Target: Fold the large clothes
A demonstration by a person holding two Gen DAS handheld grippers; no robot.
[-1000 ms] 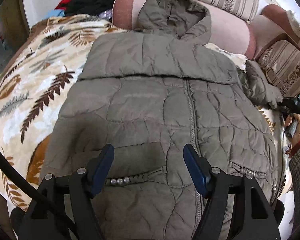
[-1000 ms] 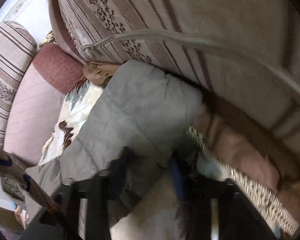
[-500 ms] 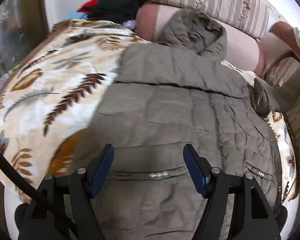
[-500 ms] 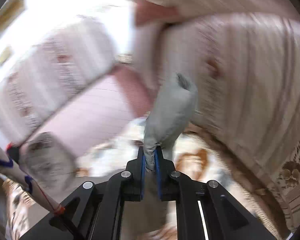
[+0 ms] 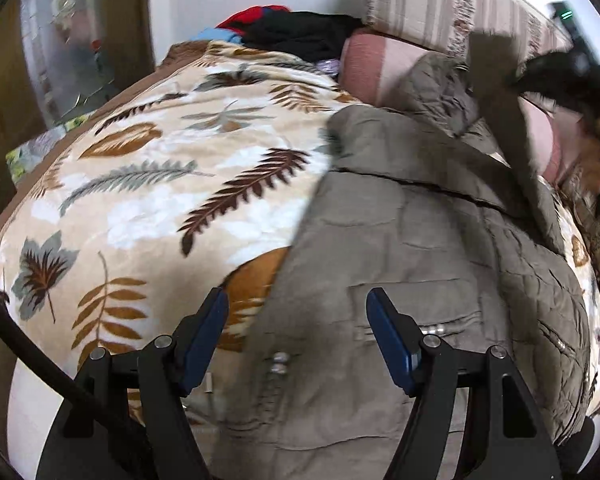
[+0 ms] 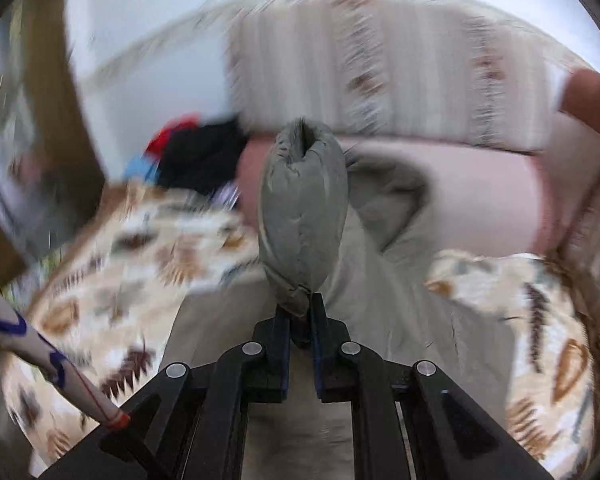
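An olive quilted hooded jacket [image 5: 400, 264] lies front-up on a leaf-print blanket [image 5: 160, 184], hood toward the sofa back. My left gripper [image 5: 296, 320] hovers open over the jacket's lower left edge, holding nothing. My right gripper [image 6: 300, 312] is shut on the cuff of the jacket's sleeve [image 6: 302, 216], which stands up puffed in front of its camera. In the left wrist view the lifted sleeve [image 5: 500, 100] shows as a blurred dark band at the upper right, beside the right hand's device [image 5: 572, 80].
A pile of red, blue and black clothes [image 5: 292, 32] sits at the far end of the blanket. Striped back cushions [image 6: 380, 72] and a pink bolster [image 6: 480, 208] line the sofa behind the jacket. A wooden frame [image 5: 4, 80] stands at the left.
My right gripper closed on the sleeve cuff and swung it up and over toward the jacket's body. My left gripper slid left, toward the jacket's left edge, still open.
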